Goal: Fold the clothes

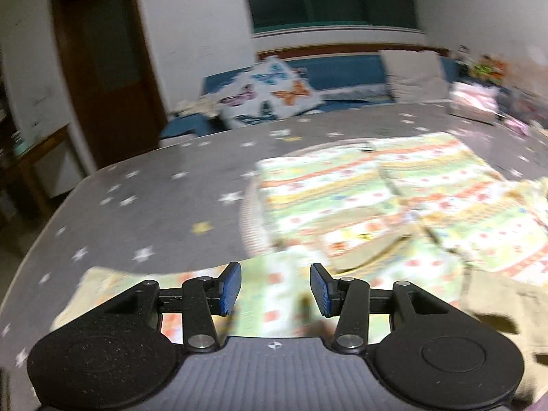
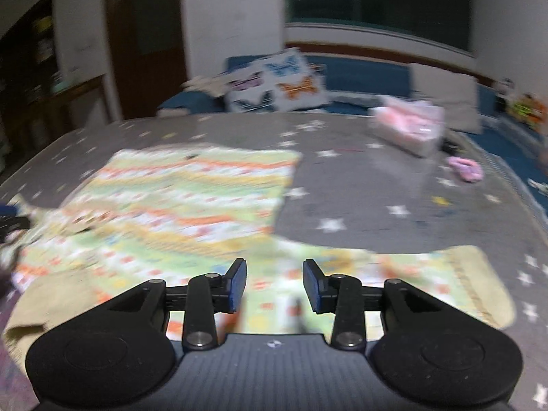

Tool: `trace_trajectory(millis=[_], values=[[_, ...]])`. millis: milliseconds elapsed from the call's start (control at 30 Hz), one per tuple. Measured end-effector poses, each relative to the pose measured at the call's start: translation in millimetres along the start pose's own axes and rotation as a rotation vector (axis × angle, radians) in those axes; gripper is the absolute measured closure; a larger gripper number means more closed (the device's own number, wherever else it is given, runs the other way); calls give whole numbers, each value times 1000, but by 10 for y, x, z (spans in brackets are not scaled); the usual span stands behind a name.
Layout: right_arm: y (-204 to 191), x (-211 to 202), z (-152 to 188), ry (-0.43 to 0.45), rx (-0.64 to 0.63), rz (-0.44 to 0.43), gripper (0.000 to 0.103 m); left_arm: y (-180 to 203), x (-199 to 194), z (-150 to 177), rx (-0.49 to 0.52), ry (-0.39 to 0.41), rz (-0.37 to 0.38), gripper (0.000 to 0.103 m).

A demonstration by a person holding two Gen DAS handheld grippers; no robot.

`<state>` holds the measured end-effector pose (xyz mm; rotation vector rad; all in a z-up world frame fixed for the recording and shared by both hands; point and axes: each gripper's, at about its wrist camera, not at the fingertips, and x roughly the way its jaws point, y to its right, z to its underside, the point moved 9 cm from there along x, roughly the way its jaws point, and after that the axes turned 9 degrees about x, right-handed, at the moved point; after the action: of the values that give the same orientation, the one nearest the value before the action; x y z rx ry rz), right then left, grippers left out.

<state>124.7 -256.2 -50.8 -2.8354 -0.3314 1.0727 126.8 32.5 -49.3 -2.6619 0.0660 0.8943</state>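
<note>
Left wrist view: the left gripper hangs with fingers spread, gripping nothing, over the near sleeve of the striped shirt spread across the starry bed. The right gripper is likewise released over the other sleeve. I'd pinch each sleeve near its cuff.

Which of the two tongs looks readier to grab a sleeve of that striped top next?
Hard to call. Both the left tongs and the right tongs hang open over a sleeve of the striped top. The right sleeve's cuff shows more fully, so maybe right.
</note>
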Motion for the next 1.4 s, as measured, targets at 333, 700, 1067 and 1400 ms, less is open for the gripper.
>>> trace_trajectory(millis=[333,700,1067,1400], values=[[-937,-122,298,-87,-146,-248,66,720,43,42,194,46,104,57],[-1597,-70,615,-149,-272,-390,70,737,-43,28,134,74,145,57],[-1278,-259,293,-101,-77,-392,101,925,-149,99,163,101,210,57],[-1380,-234,266,-83,-98,-405,101,906,-239,129,179,136,168,55]])
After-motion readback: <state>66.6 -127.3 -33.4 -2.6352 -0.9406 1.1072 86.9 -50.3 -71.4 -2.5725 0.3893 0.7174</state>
